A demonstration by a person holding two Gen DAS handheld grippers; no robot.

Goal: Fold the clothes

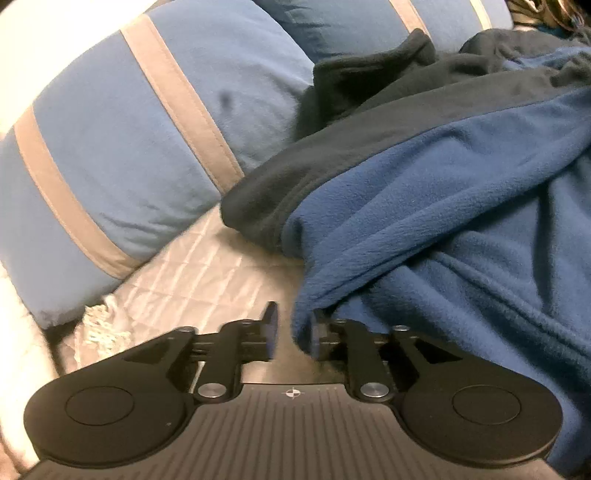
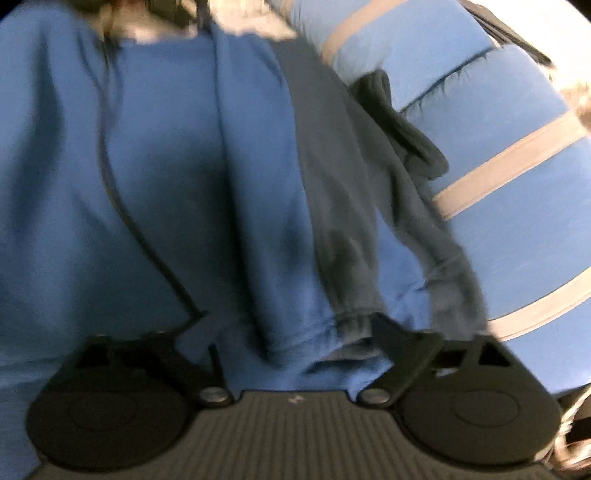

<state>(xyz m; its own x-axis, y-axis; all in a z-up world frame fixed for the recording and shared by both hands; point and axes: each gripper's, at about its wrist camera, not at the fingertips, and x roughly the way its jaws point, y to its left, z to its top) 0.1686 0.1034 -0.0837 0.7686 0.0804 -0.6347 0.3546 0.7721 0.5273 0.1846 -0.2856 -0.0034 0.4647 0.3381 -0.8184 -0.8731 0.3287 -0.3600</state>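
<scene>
Left wrist view: blue fleece jacket (image 1: 443,206) with a dark navy panel and cuff, spread from 12 to 5 o'clock over a pale quilted bedspread (image 1: 207,273). Left claw (image 1: 291,332) partly spread, a hanging edge of blue fleece lying against the right finger (image 1: 317,334), the left finger clear of it over the bedspread; no firm pinch visible. Blue pillow (image 1: 110,147) with grey stripes at 10 o'clock, touching the dark cuff; a second striped pillow (image 1: 351,22) at 12 o'clock behind a dark collar or sleeve end. White fringe (image 1: 99,325) on the bedspread at 8 o'clock.

Right wrist view, blurred: same jacket (image 2: 166,166) filling 9 to 1 o'clock, the navy sleeve (image 2: 369,221) running down toward 5 o'clock. Right claw (image 2: 295,354) wide apart, a bunched fold of blue fleece and gathered hem heaped between the fingers and hiding the tips; gripped or merely draped, cannot tell. Striped pillow (image 2: 498,147) at 2 to 3 o'clock, against the sleeve.
</scene>
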